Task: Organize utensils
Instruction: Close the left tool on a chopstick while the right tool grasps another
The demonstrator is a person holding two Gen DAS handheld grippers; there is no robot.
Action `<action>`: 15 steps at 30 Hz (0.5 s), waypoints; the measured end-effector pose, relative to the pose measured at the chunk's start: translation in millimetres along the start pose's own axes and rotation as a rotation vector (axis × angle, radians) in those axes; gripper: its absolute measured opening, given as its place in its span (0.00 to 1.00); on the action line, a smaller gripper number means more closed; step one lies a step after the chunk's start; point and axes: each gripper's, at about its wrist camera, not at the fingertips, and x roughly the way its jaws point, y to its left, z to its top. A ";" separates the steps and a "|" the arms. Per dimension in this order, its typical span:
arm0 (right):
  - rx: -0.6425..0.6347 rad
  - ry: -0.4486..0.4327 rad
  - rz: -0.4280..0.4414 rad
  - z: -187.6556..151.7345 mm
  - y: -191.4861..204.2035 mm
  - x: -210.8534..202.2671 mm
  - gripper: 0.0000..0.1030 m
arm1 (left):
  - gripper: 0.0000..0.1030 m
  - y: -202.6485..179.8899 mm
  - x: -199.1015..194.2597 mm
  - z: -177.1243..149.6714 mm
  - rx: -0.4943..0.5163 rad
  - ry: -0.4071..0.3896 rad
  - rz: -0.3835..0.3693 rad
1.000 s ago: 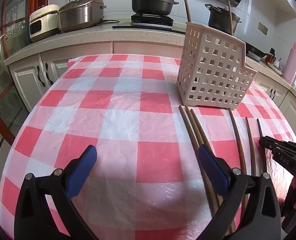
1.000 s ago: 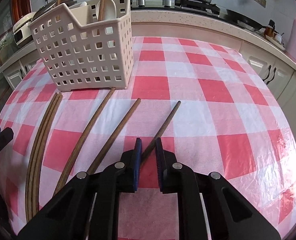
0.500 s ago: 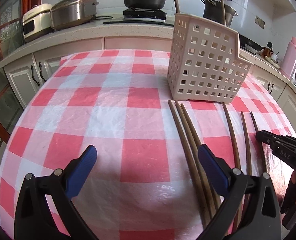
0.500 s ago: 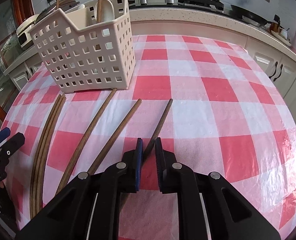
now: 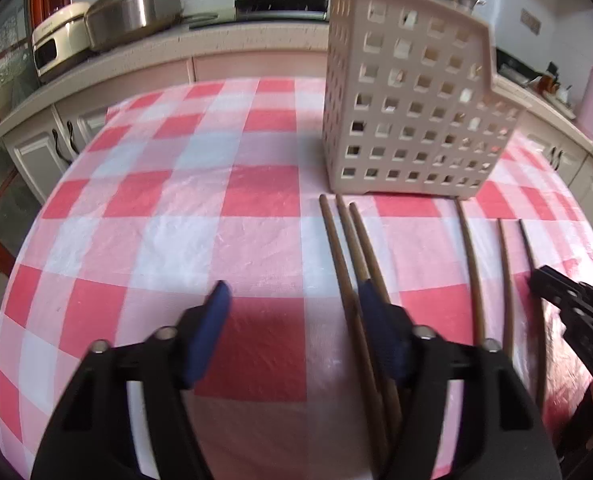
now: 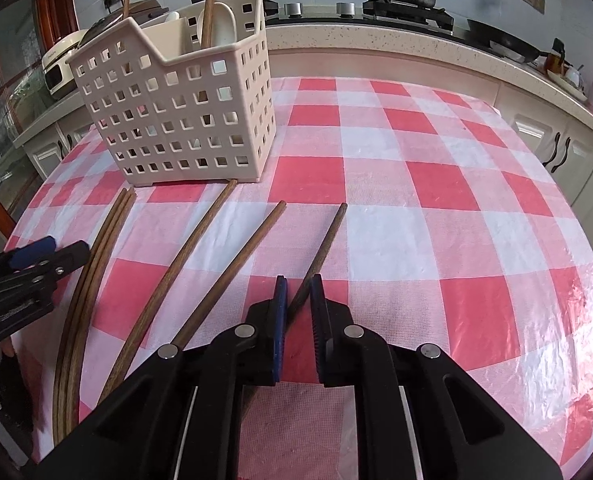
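Chopsticks of long dark brown wood mostly still loose on the red-and-white checked tabletop [image 6: 376,184]: six counted, laid roughly side by side in front of the beige perforated plastic utensil basket [image 6: 184,120] at the far left. Only two similar wooden sticks [image 6: 208,4] already upright inside that basket, beside a pale spoon-like piece, so judged early in the job, with most of the sorting left

Three-stick bundle [image 5: 348,240] lying tight together at the left of the row, then three singles spread to the right. Rightmost single chopstick [image 6: 324,244] passing between the blue pads of the right hand-held gripper [image 6: 298,312], jaws narrow around its near end; pinched, as far as can be told, yet lying flat on the cloth, not lifted

Left hand-held gripper [image 5: 292,312] at about half width and closing, jaws straddling the leftmost stick of the bundle, right pad over the other two, left pad [image 5: 212,320] well clear of the wood, nothing gripped yet

Remaining, by this reading: lifting each stick or bundle and standing it in the basket
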 end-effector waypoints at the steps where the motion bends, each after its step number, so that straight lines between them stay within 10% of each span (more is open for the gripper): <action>1: 0.007 -0.001 0.009 -0.1 -1.3 -0.1 0.12 | 0.57 -0.3 1.4 0.8 -0.006 0.003 0.003; 7: 0.016 -0.001 0.022 0.0 -2.8 0.1 0.12 | 0.50 -7.6 4.0 1.7 0.025 -0.001 0.046; 15: 0.015 -0.001 0.022 0.6 -2.4 0.7 0.12 | 0.15 -29.4 -0.6 -2.3 0.110 0.001 0.018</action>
